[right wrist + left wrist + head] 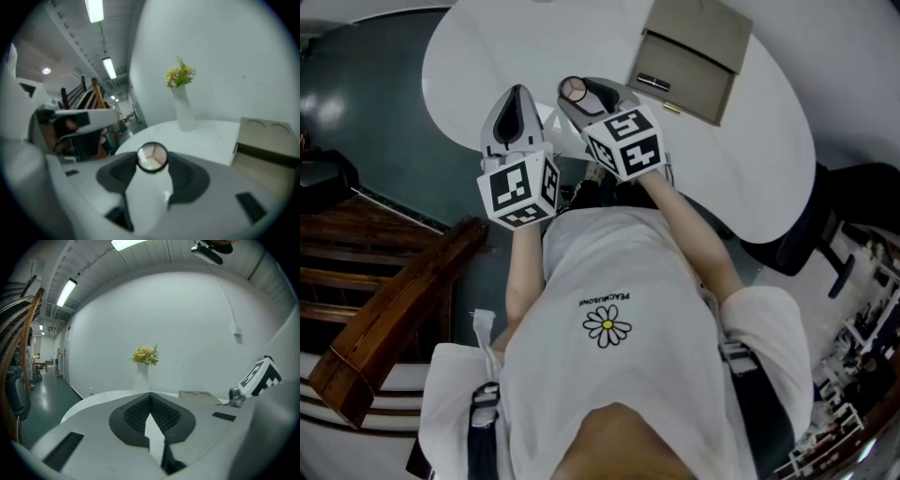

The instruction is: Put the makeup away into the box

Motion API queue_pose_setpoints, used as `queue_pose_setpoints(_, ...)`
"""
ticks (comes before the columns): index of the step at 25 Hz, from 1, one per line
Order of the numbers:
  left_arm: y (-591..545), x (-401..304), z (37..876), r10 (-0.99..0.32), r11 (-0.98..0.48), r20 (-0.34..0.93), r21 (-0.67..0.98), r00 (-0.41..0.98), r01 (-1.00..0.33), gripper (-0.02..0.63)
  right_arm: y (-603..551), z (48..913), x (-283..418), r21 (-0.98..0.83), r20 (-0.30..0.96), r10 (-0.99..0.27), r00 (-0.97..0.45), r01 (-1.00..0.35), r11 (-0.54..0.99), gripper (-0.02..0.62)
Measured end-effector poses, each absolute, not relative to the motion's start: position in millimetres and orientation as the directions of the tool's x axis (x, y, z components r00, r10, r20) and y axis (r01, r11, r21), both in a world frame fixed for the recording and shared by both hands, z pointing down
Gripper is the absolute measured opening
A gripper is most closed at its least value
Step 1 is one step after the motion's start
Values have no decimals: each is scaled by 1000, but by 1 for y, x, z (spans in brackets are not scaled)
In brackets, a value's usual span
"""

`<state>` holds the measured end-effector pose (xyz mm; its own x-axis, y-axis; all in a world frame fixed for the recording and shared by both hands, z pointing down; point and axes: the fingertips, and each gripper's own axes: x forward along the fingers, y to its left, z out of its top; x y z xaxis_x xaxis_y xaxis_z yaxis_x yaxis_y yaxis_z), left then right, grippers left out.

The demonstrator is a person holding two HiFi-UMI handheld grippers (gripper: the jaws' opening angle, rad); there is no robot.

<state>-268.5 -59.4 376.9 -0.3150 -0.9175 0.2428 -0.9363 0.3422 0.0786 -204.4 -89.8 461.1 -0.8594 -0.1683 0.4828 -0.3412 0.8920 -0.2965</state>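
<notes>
My right gripper (575,94) is shut on a small round makeup compact (573,88) with a black rim and pale pink pans; the compact (152,156) sits right at the jaw tips, above the white table (487,47). An open beige box (689,56) lies on the table beyond and to the right of it; in the right gripper view the box (267,140) is at the right edge, its lid with two round recesses raised. My left gripper (516,94) hovers beside the right one, its pads (140,411) meeting at the tip with nothing between them.
A white vase of yellow flowers (183,110) stands at the table's far side by the wall, also ahead of the left gripper as the vase (143,376). Wooden stair rails (394,309) are at the left, a black chair (825,225) at the right.
</notes>
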Motion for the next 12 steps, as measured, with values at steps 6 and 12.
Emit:
queue_pose_setpoints(6, -77, -251, 373, -947, 258, 208, 46, -243, -965, 20, -72, 434, -165, -197, 470, -135, -872, -253, 947, 232)
queue_pose_setpoints(12, -95, -222, 375, -968, 156, 198, -19, -156, -988, 20, -51, 449, -134, -167, 565, -99, -819, -232, 958, 232)
